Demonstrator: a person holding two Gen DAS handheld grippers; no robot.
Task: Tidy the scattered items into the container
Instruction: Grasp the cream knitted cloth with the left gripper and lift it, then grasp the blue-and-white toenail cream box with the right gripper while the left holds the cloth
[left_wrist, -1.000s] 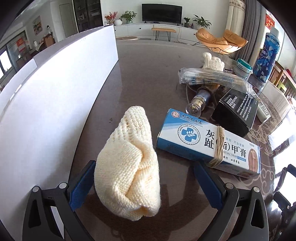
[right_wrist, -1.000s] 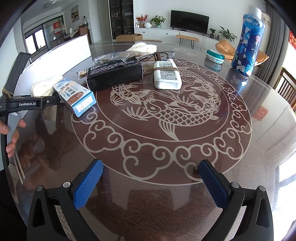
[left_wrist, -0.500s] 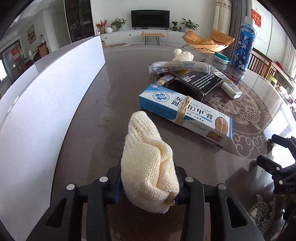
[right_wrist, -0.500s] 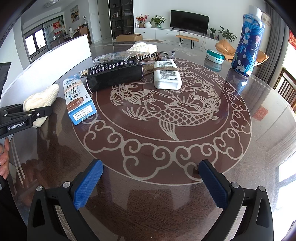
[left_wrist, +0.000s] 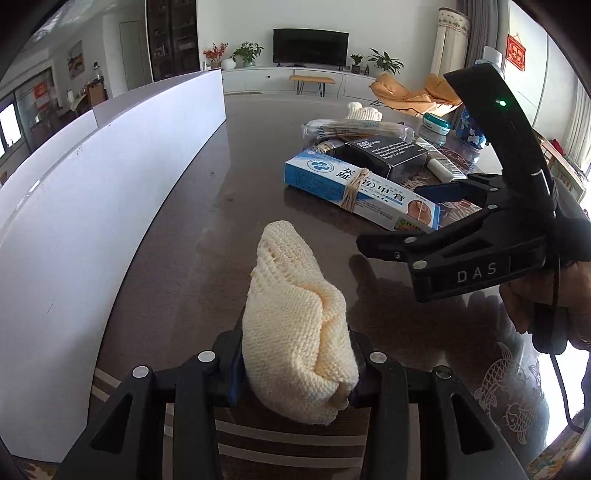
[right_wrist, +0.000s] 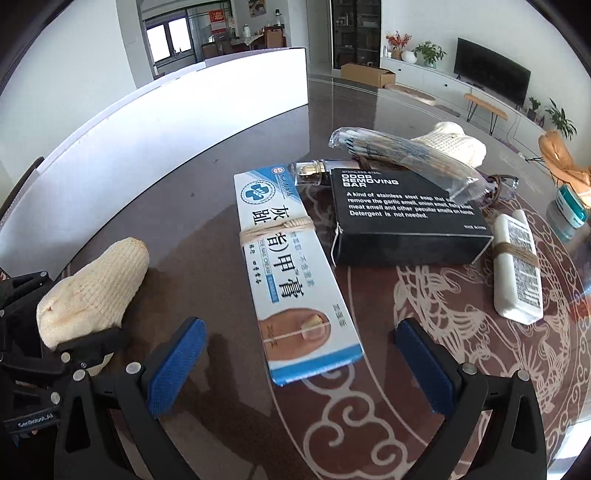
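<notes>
On a dark living-room table (left_wrist: 177, 236) beside a white container (left_wrist: 92, 177), the left gripper (left_wrist: 295, 369) pinches a knit cloth (left_wrist: 295, 332) at its base — most of it flops forward past the fingers and could slip out or snag the container wall. Right of the cloth, the right gripper (right_wrist: 306, 354) spreads wide and empty — astride the blue box (right_wrist: 291, 273), touching nothing.

A home living room: a television (left_wrist: 310, 47) on a long white cabinet (left_wrist: 291, 75) at twelve o'clock, potted plants (left_wrist: 250, 51) beside it, an orange lounge chair (left_wrist: 410, 94) at one o'clock.
</notes>
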